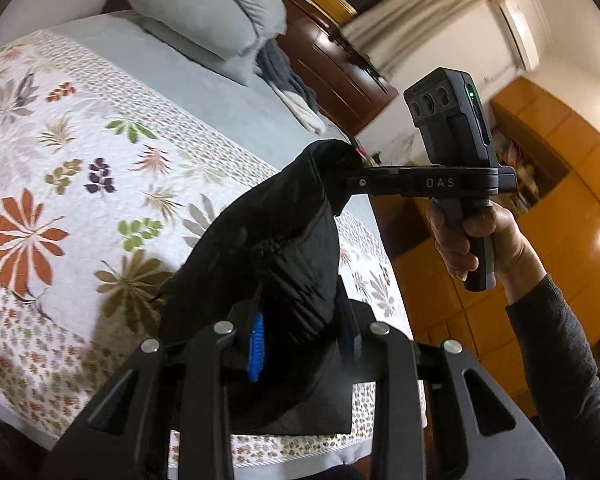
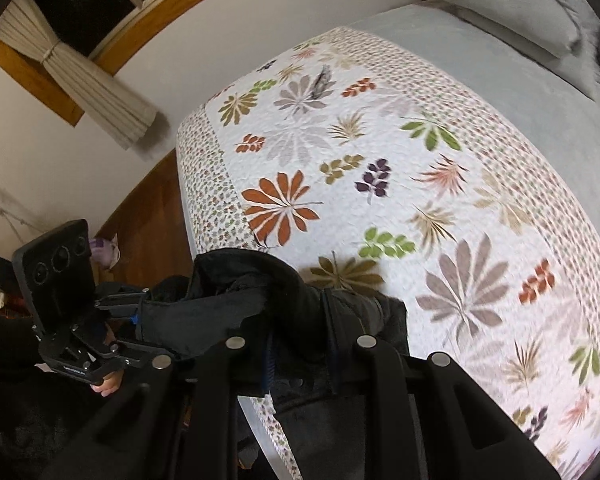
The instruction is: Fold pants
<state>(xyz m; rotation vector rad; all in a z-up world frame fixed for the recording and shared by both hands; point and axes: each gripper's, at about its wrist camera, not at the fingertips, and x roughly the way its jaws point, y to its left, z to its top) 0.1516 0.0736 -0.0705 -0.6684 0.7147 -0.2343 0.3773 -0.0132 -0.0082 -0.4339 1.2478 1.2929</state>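
Note:
Black padded pants [image 1: 260, 240] hang in the air over the near edge of the bed, stretched between both grippers. My left gripper [image 1: 304, 336] is shut on one end of the fabric, which bulges between its blue pads [image 1: 256, 344]. In the left wrist view a hand holds my right gripper [image 1: 354, 176], shut on the upper corner of the pants. From the right wrist view, the pants [image 2: 228, 292] are bunched in my right gripper [image 2: 300, 344], and my left gripper [image 2: 140, 308] pinches the other end at the left.
A bed with a white floral quilt [image 2: 380, 200] lies below, with grey pillows [image 1: 204, 12] and a grey sheet [image 2: 520, 120] at the head. An orange wardrobe [image 1: 540, 200] stands on one side. A curtain [image 2: 100, 92] and wooden floor [image 2: 148, 208] are on the other.

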